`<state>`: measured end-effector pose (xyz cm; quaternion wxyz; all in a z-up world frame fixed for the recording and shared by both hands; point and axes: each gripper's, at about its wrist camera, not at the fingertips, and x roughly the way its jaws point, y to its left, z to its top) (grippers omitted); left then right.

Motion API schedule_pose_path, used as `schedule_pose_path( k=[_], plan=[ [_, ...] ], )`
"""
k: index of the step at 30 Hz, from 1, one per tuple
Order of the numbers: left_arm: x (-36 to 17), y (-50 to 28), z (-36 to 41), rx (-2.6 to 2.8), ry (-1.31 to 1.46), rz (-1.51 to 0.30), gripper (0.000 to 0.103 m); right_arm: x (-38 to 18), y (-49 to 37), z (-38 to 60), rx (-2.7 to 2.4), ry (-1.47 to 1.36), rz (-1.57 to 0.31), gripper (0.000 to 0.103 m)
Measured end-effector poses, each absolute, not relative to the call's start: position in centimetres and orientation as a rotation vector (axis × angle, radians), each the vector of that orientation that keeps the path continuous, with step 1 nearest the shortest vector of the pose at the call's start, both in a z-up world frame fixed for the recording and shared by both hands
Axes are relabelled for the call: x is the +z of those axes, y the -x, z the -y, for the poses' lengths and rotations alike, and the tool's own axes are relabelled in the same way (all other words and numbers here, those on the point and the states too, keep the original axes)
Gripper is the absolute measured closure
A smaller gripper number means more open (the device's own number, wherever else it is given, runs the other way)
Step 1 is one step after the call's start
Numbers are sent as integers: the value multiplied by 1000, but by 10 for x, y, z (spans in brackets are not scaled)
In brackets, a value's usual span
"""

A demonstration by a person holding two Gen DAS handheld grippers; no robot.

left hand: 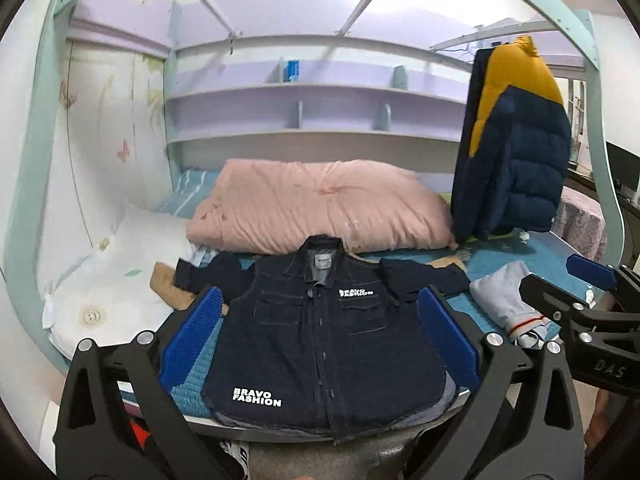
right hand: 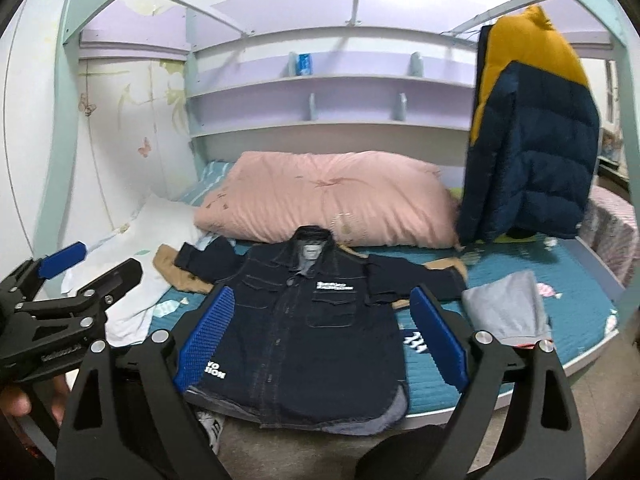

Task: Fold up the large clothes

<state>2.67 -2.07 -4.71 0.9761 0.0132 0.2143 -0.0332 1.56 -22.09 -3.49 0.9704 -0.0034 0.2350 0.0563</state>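
Nearest the cameras, the left gripper (left hand: 320, 340) and the right gripper (right hand: 322, 336) both hover above the foot edge of the bed (left hand: 532, 256), each with its blue pads spread wide and nothing between them; neither touches cloth. Each wrist view also catches the other tool off to the side, likewise gaping, with the person's fingers wrapped under the left one. Both tools are level and pointed forward across the mattress, side by side and well short of contact. Just beyond them lies the dark denim jacket (left hand: 320, 336), front up, buttoned, collar toward the headboard and hem overhanging the near edge of the mattress, its sleeves spread outward to each side. By the look of it, the garment is laid out and the folding proper has not begun. The next move likely calls for each tool to descend on a sleeve or shoulder edge, pinch a single layer cleanly, and carry it inward over the chest. A tan garment (left hand: 172, 288) lies partly under the jacket, and a folded grey garment (left hand: 504, 300) sits on the right. Farther back rest a pink quilt (left hand: 320, 208) and a hanging navy-and-yellow puffer jacket (left hand: 516, 152).
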Motion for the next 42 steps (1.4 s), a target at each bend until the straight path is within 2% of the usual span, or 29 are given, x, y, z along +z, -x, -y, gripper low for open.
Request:
schedule_pose_path(
  k=[6, 8, 42],
  plan=[
    [-30, 2, 39, -94, -42, -375, 5, -23, 15, 233, 42, 29, -421, 15],
    [-25, 10, 44, -99, -46, -358, 5, -19, 25, 236, 11, 42, -401, 8],
    [-15, 35, 68, -149, -64, -285, 5, -11, 61, 251, -80, 35, -339, 8]
  ],
)
